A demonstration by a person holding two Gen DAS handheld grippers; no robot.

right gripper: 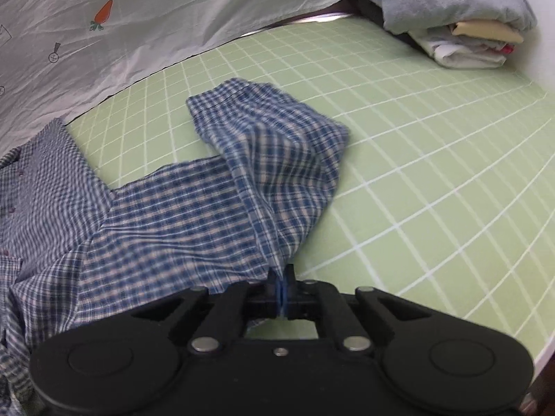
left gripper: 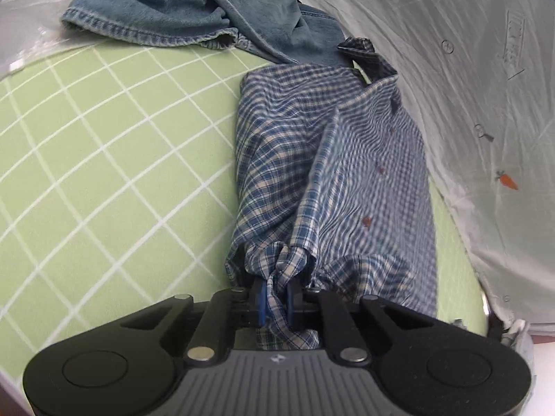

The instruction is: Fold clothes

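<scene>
On the green gridded desk [left gripper: 104,173] lies a blue plaid shirt [left gripper: 333,159], running from 6 toward 12 o'clock in the left wrist view, collar at the far end and button front facing up. The left gripper [left gripper: 277,294] has its jaws clamped on a bunched knot of the near edge of the cloth. The right gripper [right gripper: 281,282] has its jaws nearly shut, pinching a thin edge of cloth whose slack drapes toward 12 o'clock in its own view.

Both pinches look set for carrying cloth over the body of the shirt. Done well, that means lifting both holds level, keeping the cloth between them taut so no crease forms, and laying the edge down parallel to the button line. The left bunch is thick and may drop unevenly when released.

Jeans [left gripper: 194,7] sit crumpled at 11 o'clock, touching the collar; folded clothes [right gripper: 464,31] wait at 1 o'clock in the right view.
</scene>
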